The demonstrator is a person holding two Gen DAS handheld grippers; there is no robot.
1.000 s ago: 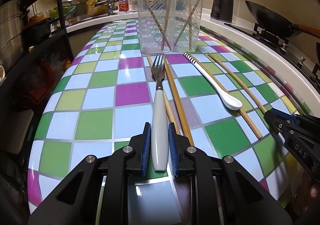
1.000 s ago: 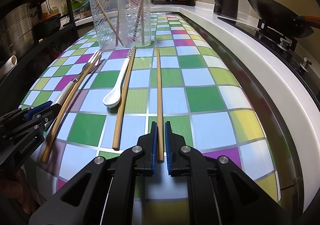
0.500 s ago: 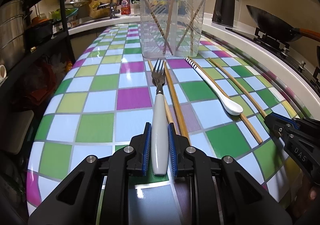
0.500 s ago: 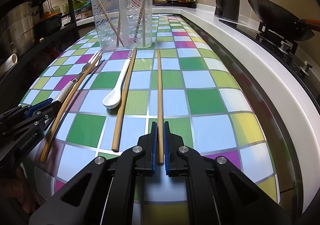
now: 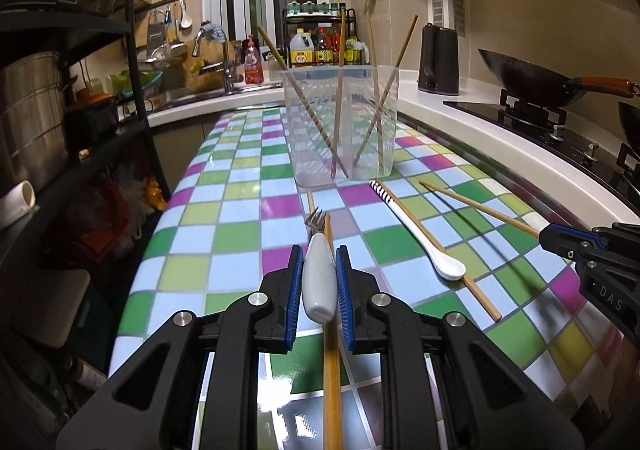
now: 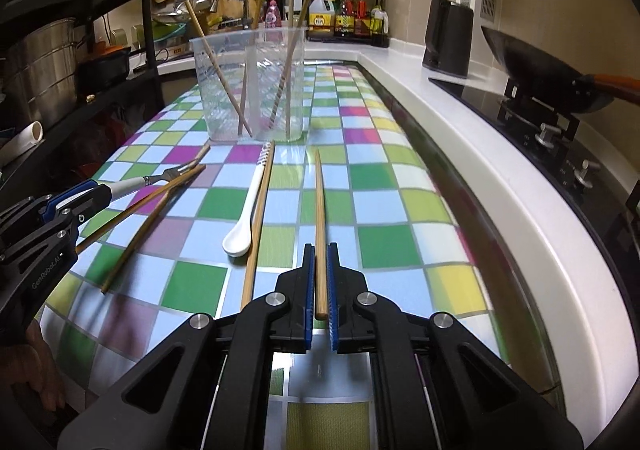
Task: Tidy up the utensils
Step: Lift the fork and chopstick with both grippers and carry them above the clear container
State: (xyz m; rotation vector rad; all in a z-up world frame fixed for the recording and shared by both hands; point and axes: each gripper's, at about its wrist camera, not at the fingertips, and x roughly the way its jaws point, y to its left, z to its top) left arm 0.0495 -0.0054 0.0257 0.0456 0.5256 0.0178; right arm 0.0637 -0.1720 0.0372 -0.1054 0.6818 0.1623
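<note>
My left gripper (image 5: 318, 274) is shut on the white handle of a fork (image 5: 319, 278) and holds it lifted above the checked table, tines pointing at the clear plastic cup (image 5: 340, 130). My right gripper (image 6: 319, 282) is shut on a wooden chopstick (image 6: 319, 218), also raised off the table. The cup (image 6: 250, 86) holds several chopsticks. A white spoon (image 6: 248, 210) with a striped handle lies beside another chopstick (image 6: 260, 218). Two more chopsticks (image 6: 152, 218) lie under the left gripper (image 6: 60, 210); one shows in the left wrist view (image 5: 332, 370).
The table is a checked cloth (image 5: 224, 210) with a white counter (image 6: 480, 154) on its right. A hob with a wok (image 6: 540, 70) and a black kettle (image 6: 448, 38) stand beyond it. A black shelf rack with pots (image 5: 40, 110) stands left.
Both grippers have risen from the table, the left one lifting the fork and the right one lifting its chopstick. Both moved closer to the cup.
</note>
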